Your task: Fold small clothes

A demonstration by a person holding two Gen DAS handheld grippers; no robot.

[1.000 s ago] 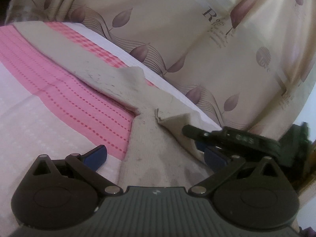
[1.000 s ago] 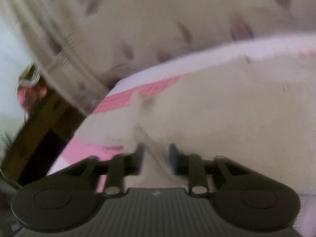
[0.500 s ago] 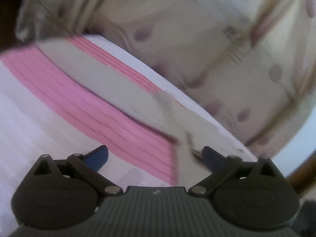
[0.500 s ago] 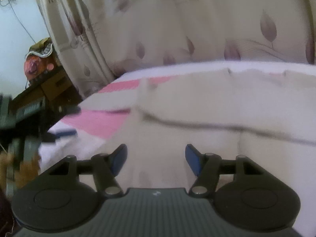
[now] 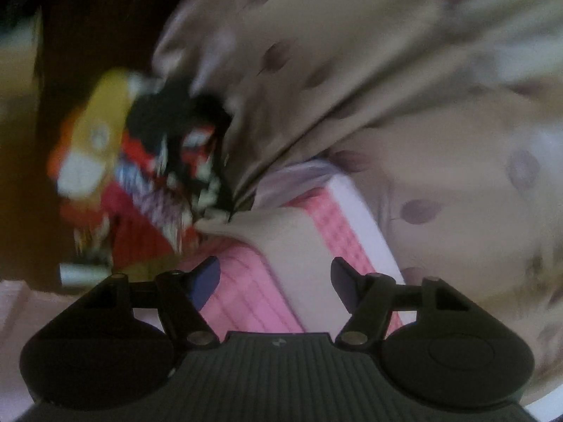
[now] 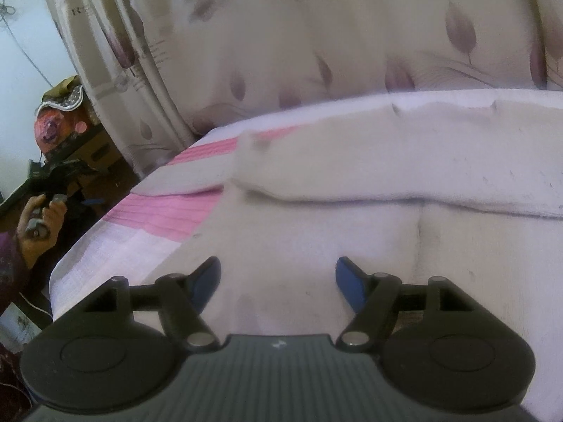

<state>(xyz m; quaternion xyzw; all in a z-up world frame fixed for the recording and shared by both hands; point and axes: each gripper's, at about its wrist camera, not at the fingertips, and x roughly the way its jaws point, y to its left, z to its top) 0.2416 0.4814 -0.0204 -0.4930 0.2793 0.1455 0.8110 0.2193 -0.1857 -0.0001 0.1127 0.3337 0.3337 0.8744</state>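
The right gripper (image 6: 278,286) hovers low over the cream garment (image 6: 352,190), its blue-padded fingers (image 6: 346,283) spread wide apart with nothing between them. The garment lies flat on the bed (image 6: 116,246), covering most of the near and right part of the pink-and-white striped sheet; a folded-over layer forms a long thick ridge running left to right across the far half, and one narrow piece stretches out to the left over the pink stripe. A faint seam runs toward the camera from under that ridge.

At the far left edge of the right wrist view the person's left hand (image 6: 40,225) grips the handle of the other tool, well apart from the garment, off the side of the bed.

The left gripper (image 5: 276,281) is likewise spread open and empty (this view is heavily blurred). Ahead of it the end of the cream garment (image 5: 292,242) reaches the corner of the bed (image 5: 366,225), lying over the pink stripe. A leaf-patterned curtain (image 5: 387,81) hangs behind the bed, and a blurred heap of colourful things (image 5: 133,161) sits to the left beyond the mattress.
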